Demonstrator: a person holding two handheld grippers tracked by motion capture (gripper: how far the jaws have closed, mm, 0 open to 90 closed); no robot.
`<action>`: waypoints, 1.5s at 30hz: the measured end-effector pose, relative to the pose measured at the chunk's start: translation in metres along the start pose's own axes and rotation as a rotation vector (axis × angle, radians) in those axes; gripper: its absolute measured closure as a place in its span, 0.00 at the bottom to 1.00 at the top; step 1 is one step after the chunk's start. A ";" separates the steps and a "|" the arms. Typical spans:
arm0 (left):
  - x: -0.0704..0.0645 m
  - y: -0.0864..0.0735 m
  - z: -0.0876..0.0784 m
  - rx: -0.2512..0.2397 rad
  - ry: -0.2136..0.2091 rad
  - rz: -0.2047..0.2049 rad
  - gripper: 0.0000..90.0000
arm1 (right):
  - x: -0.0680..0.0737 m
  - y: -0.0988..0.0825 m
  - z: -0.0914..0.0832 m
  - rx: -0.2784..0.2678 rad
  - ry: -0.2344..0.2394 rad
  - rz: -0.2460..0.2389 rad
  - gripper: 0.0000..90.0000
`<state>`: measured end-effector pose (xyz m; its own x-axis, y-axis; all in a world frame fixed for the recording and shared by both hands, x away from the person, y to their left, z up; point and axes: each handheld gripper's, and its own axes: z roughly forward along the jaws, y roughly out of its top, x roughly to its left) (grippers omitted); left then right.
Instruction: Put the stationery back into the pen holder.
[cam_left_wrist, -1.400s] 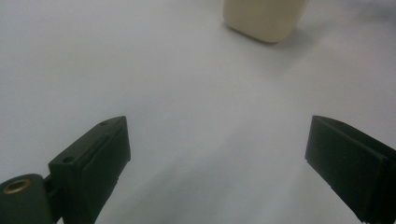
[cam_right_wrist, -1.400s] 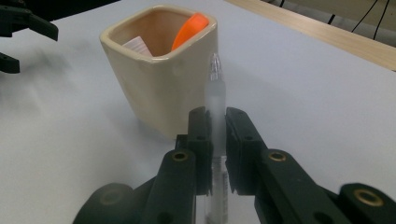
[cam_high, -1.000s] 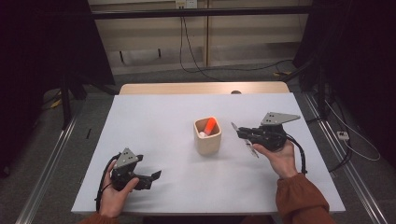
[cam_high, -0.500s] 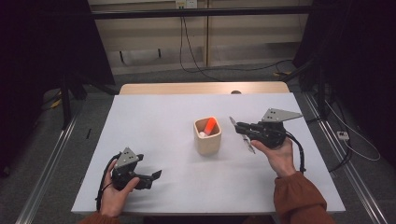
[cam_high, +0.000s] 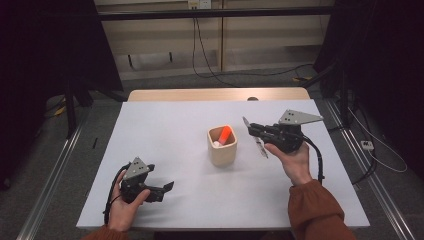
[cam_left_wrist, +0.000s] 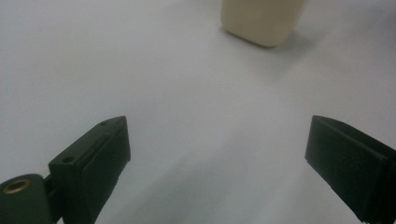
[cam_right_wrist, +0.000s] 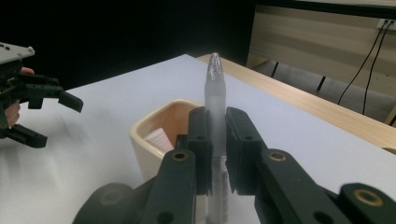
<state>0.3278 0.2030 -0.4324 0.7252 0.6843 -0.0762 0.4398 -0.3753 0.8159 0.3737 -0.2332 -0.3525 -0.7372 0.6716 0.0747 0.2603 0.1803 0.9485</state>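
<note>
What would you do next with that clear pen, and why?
Probably carry it a little further toward the cup and tip it upright over the opening. The right gripper is shut on the pen, which sits beside the cup, not above it, and the cup already holds an orange marker.

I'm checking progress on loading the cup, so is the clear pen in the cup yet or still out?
Out. The right gripper clamps the clear pen beside the cup, which already holds an orange item.

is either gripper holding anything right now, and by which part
The right gripper is shut on a frosted clear pen, gripped around the middle of its barrel. The left gripper is open, holding nothing.
</note>
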 end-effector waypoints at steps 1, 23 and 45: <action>0.000 0.000 0.000 0.000 0.002 0.000 0.07 | 0.000 0.001 0.001 -0.005 0.001 0.000 0.91; 0.000 0.000 -0.001 0.001 0.002 0.004 0.07 | 0.001 0.036 0.026 -0.059 0.041 -0.009 0.91; 0.001 0.000 -0.001 -0.001 -0.002 0.003 0.07 | 0.011 0.053 0.057 -0.083 0.030 -0.025 0.91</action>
<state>0.3276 0.2039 -0.4321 0.7272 0.6823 -0.0748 0.4374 -0.3767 0.8166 0.4152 -0.1748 -0.3190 -0.7614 0.6457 0.0585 0.1897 0.1355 0.9724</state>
